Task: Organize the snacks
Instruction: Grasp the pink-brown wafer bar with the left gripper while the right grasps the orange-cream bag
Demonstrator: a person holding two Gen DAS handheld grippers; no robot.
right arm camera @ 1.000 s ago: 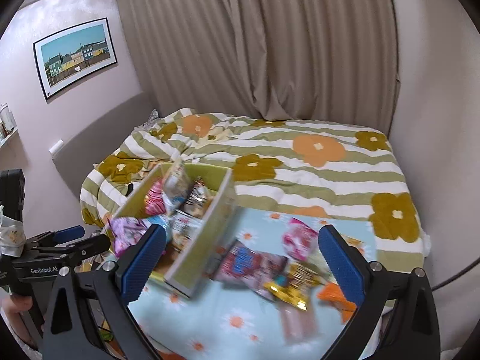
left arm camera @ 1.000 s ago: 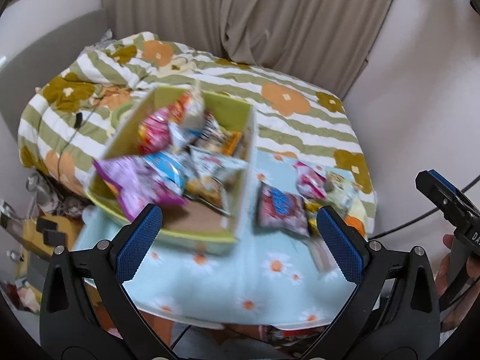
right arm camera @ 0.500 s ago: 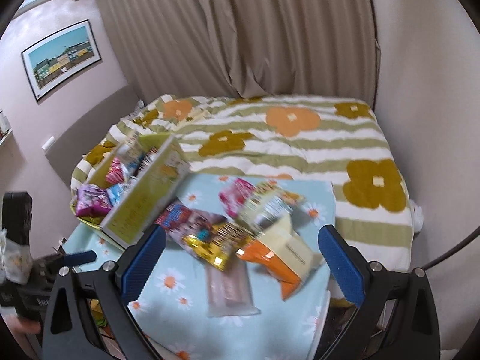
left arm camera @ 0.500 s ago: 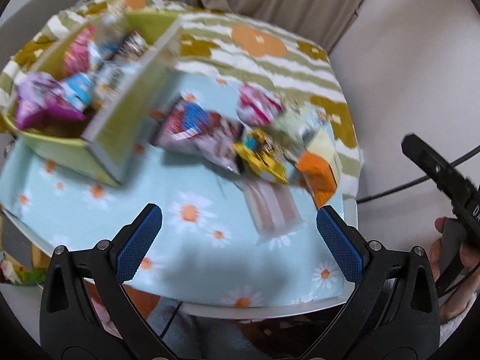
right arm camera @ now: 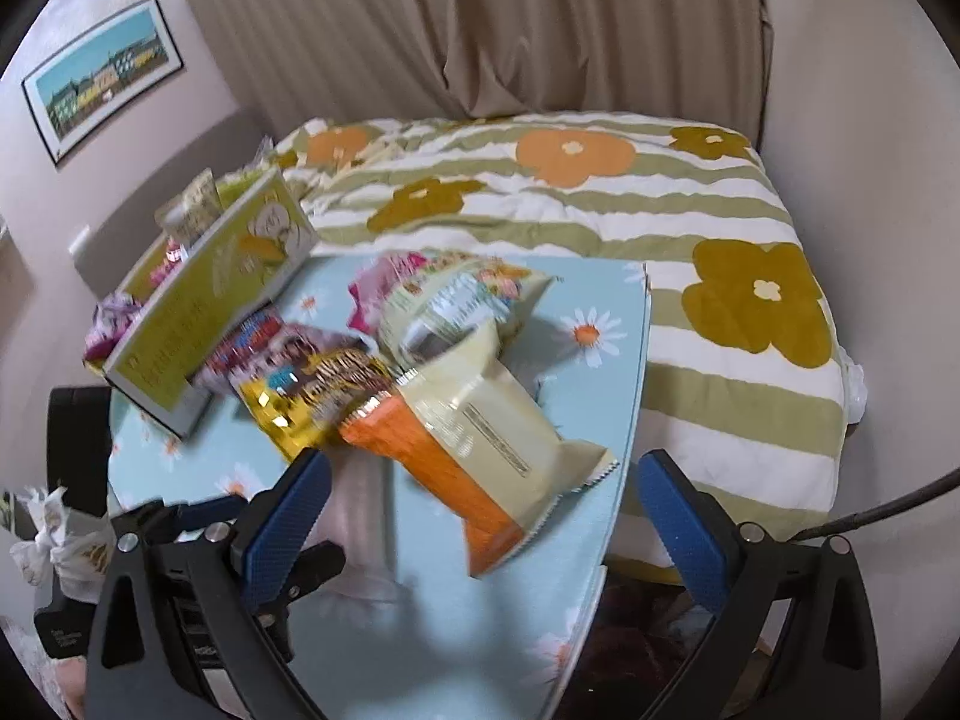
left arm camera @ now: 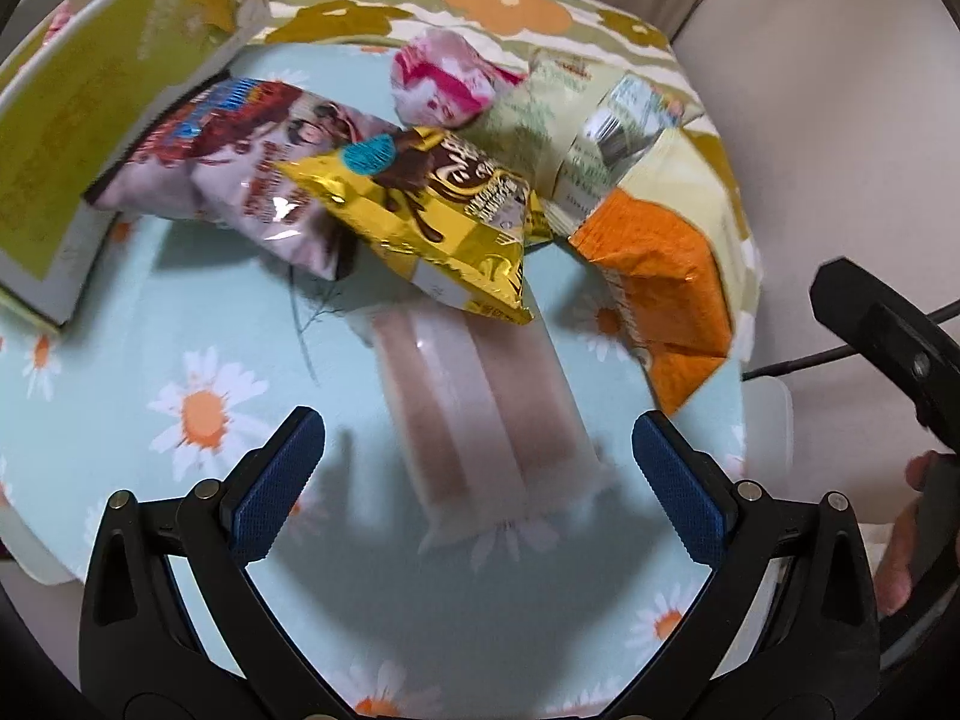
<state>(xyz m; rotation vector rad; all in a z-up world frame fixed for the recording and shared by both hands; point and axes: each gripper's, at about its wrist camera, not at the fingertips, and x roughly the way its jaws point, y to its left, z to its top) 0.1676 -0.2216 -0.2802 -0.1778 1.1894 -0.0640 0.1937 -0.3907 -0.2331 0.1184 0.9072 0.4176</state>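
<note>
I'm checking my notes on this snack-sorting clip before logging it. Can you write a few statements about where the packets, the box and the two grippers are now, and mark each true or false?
1. The left gripper is open, with the pale pink packet lying ahead between its fingers. True.
2. The gold packet lies partly on top of the pale pink packet. True.
3. The right gripper is shut on the orange packet. False: it is open and holds nothing.
4. The green box is empty. False: packets show inside it.
5. All the loose packets lie on the bed quilt. False: they lie on the daisy tablecloth.
</note>
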